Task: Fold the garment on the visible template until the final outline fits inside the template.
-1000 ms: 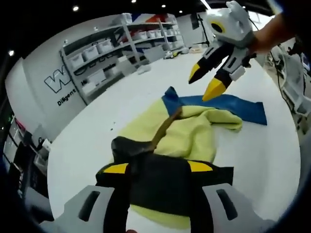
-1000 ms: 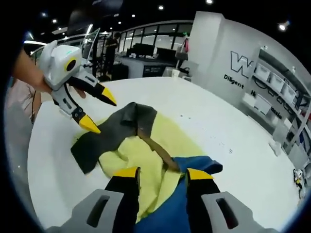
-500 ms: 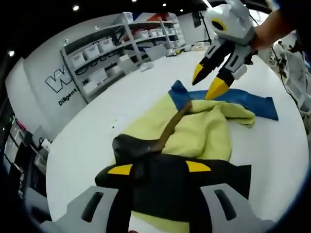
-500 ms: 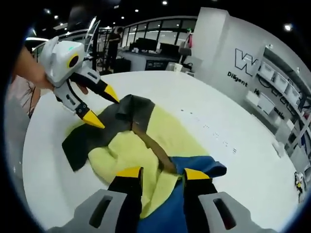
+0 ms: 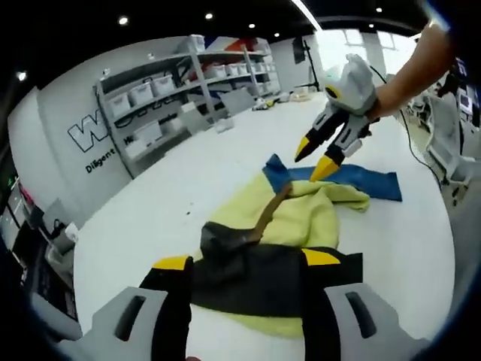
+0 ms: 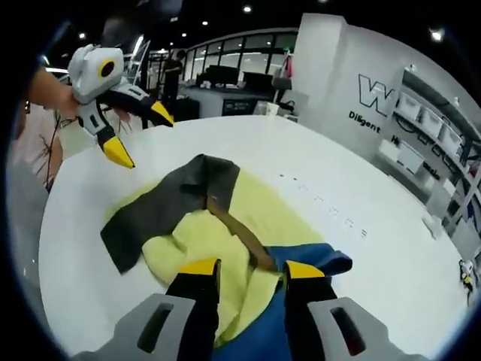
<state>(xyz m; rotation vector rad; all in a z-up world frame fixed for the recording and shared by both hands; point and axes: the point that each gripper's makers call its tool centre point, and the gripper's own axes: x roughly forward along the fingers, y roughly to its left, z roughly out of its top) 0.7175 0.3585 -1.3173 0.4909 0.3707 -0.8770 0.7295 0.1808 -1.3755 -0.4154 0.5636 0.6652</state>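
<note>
Left claw point(image 6: 134, 134) lifted off garment point(image 6: 218, 226) (jaws apart), right claw point(image 5: 316, 156) hovering

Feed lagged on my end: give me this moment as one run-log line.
garment: crumpled on table, unfolded | left claw: open, above dark end | right claw: open, above blue end | template: cannot tell

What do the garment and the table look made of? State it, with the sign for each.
Garment: soft matte cloth, probably fleece or knit; it slumps in thick rounded folds, in yellow, grey and blue panels. Table: hard, smooth white top, likely laminate or painted board; flat, faintly glossy.
</note>
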